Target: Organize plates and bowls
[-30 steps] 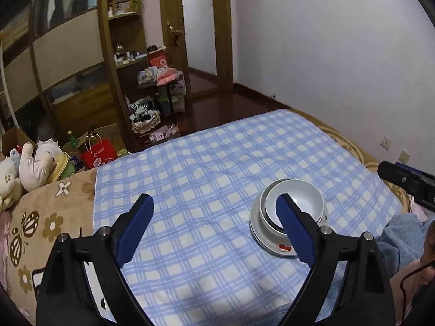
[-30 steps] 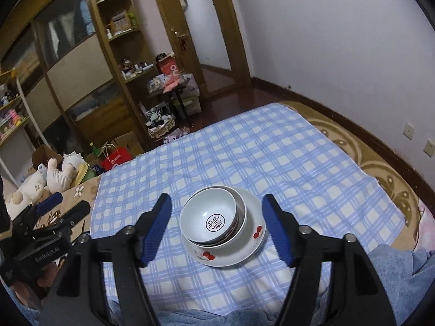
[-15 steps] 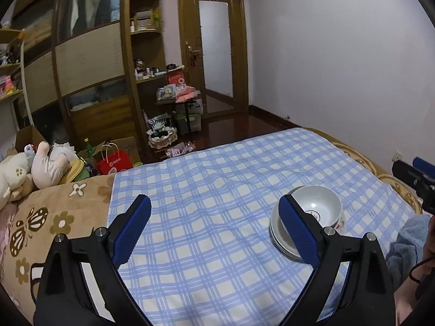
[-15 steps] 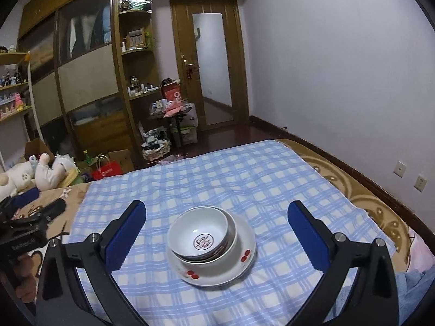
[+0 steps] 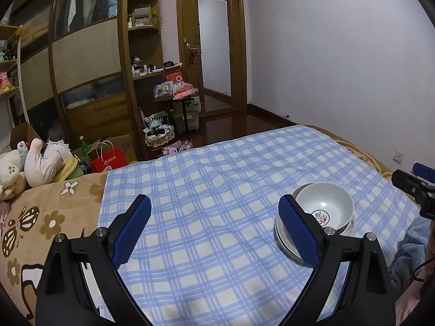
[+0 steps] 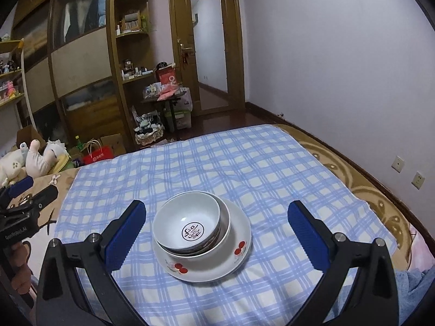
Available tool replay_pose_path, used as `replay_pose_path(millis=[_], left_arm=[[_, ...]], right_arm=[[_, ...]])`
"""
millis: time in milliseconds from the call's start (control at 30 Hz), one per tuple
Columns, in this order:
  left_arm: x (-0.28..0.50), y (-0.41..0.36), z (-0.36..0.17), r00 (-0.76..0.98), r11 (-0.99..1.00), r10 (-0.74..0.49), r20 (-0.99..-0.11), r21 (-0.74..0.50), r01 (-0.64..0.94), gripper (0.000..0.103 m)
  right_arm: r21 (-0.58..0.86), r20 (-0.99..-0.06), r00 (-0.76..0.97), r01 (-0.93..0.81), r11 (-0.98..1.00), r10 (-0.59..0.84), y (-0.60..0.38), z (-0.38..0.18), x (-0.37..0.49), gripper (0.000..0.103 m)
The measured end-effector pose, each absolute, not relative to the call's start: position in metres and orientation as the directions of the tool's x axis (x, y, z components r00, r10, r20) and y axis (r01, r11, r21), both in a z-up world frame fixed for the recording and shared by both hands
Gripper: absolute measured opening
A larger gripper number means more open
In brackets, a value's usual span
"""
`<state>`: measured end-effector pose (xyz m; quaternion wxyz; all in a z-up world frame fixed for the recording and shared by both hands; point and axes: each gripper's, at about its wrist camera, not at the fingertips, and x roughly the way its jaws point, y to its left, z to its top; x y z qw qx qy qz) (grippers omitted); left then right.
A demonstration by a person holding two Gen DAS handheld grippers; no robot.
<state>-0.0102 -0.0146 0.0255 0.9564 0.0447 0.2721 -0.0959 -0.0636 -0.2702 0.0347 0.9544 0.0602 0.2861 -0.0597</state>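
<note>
A stack of dishes rests on the blue checked cloth [image 6: 272, 168]. A small white bowl [image 6: 187, 222] with a round dark mark sits inside a wider bowl [image 6: 224, 217], on a white plate [image 6: 236, 255] with red cherry prints. My right gripper [image 6: 216, 207] is open wide, just short of the stack and holding nothing. In the left wrist view the same bowl [image 5: 323, 206] lies to the right, with the plate [image 5: 282, 240] partly hidden behind my right finger. My left gripper [image 5: 214, 202] is open over bare cloth and holds nothing.
A brown flowered blanket [image 5: 54, 217] with plush toys [image 5: 35, 163] borders the cloth on the left. A blue garment [image 5: 413, 247] lies at the near right. Beyond the bed are a red bag [image 5: 108, 159], cluttered shelves [image 6: 136, 73] and a door [image 6: 209, 51]. A wall [image 6: 339, 68] runs along the right.
The right gripper's jaws spread wider apart. Both grippers sank slightly and their views tipped up, showing more of the room. The stack has stayed where it was.
</note>
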Motion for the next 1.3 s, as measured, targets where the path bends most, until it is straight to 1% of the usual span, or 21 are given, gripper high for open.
replay_pose_path(millis=[433,600,833,1000,1300], left_arm=[[-0.008,-0.016,0.008,0.822,0.982,-0.115,-0.558,0.062,0.18,0.094],[-0.007,-0.015,0.007,0.809,0.984,-0.114,-0.577,0.049,0.174,0.094],[-0.006,-0.01,0.006,0.811,0.99,-0.08,-0.58,0.045,0.131,0.094],[-0.005,-0.005,0.005,0.812,0.994,-0.068,-0.58,0.033,0.106,0.094],[-0.004,-0.005,0.005,0.811,0.992,-0.074,-0.581,0.039,0.118,0.094]], right_arm=[[0.073,-0.55,0.83,0.157,0.985,-0.092,-0.268,0.033,-0.062,0.103],[0.064,-0.547,0.831,0.16,0.985,-0.099,-0.268,0.033,-0.062,0.103],[0.038,-0.55,0.828,0.158,0.987,-0.111,-0.267,0.029,-0.059,0.103],[0.03,-0.533,0.835,0.18,0.983,-0.137,-0.267,0.031,-0.063,0.103],[0.027,-0.537,0.832,0.184,0.983,-0.141,-0.267,0.032,-0.064,0.103]])
